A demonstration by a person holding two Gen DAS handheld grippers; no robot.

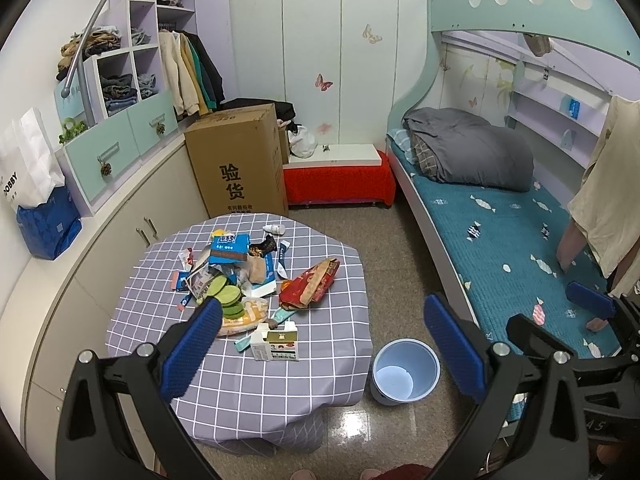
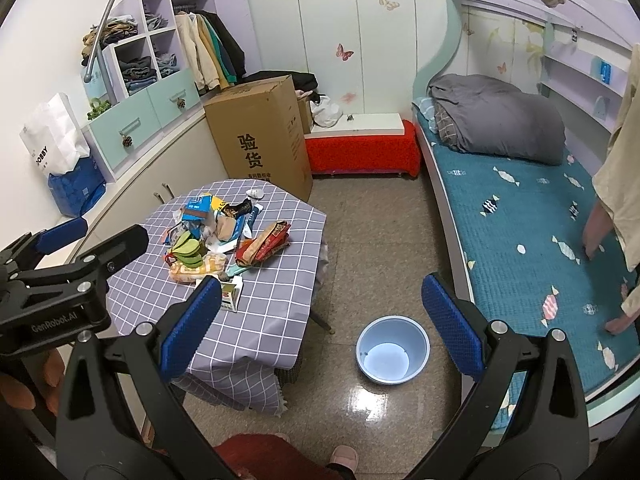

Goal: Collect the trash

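a tall cardboard box (image 1: pixel 238 160) printed with black characters stands on the floor just beyond the table. right of it sits a low bench draped in red cloth (image 1: pixel 340 180). a bunk bed (image 1: pixel 500 216) with a teal candy-print mattress fills the right side, a grey duvet (image 1: pixel 472 152) bunched at its far end. at far left, jackets (image 1: pixel 192 68) hang in an open wardrobe.
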